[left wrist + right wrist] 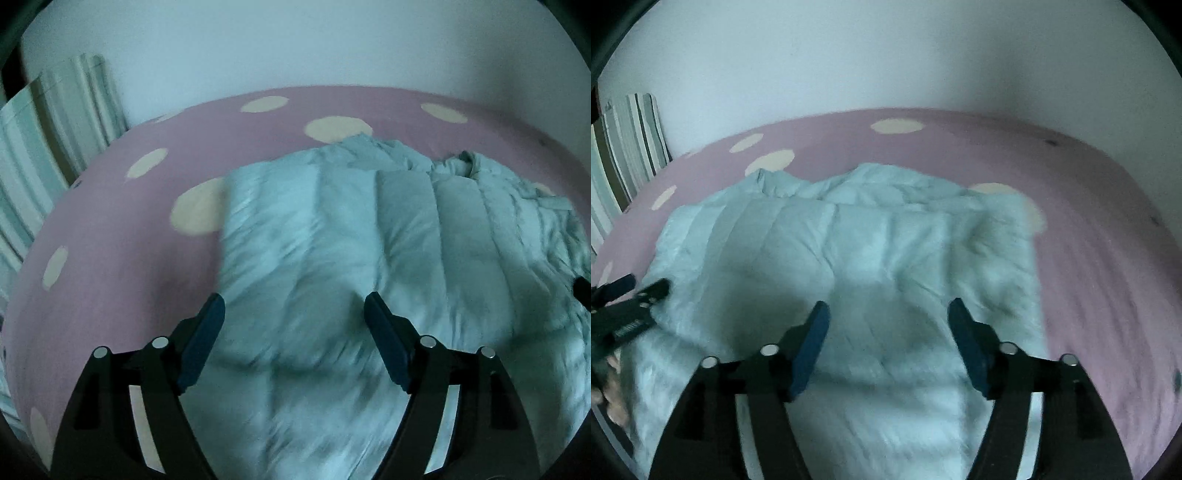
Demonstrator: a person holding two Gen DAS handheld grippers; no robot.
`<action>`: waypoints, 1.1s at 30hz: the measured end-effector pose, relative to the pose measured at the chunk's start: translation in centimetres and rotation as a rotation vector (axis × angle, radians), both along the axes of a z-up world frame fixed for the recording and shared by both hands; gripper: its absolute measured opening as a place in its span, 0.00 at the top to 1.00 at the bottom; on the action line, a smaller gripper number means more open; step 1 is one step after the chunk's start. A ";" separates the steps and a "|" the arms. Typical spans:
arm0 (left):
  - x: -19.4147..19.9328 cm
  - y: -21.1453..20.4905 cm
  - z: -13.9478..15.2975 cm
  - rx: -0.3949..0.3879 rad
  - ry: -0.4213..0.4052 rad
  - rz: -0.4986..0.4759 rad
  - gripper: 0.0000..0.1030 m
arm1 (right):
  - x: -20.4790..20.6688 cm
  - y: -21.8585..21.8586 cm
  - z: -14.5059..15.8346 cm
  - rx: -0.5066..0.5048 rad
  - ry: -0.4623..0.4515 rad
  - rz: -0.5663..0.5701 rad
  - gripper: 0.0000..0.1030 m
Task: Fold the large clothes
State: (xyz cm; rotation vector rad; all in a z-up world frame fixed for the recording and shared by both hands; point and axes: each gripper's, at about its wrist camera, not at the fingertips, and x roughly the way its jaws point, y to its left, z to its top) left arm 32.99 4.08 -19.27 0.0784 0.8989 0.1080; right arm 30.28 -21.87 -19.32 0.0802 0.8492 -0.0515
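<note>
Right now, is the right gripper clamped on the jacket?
No. The right gripper stands open above the pale quilted jacket, nothing pinched between its pads.

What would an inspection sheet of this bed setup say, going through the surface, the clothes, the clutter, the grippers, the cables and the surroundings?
Surface: pink bedsheet with pale dots.
Job's things: pale blue padded garment lying spread and wrinkled on the sheet.
Clutter: nothing seen.
Grippers: left gripper open above the garment, nothing between its fingers; right gripper likewise open and empty.
Cables: nothing seen.
Surroundings: plain white wall behind the bed; striped cushion at the left.
</note>
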 end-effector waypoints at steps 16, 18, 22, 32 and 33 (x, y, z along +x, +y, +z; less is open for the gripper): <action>-20.8 9.8 -1.6 -0.191 0.088 0.051 0.19 | -21.6 -7.0 -2.5 0.060 0.109 -0.109 0.31; -21.8 9.8 -1.9 -0.222 0.089 0.038 0.19 | -22.5 -7.0 -3.3 0.083 0.127 -0.117 0.31; -23.5 9.6 -3.1 -0.257 0.114 0.024 0.19 | -23.3 -7.1 -4.4 0.143 0.141 -0.125 0.31; -25.4 8.6 -3.6 -0.256 0.119 -0.027 0.48 | -24.7 -5.5 -4.8 0.143 0.141 -0.114 0.48; -25.4 8.6 -3.5 -0.265 0.120 -0.032 0.53 | -25.0 -5.5 -4.7 0.150 0.140 -0.108 0.51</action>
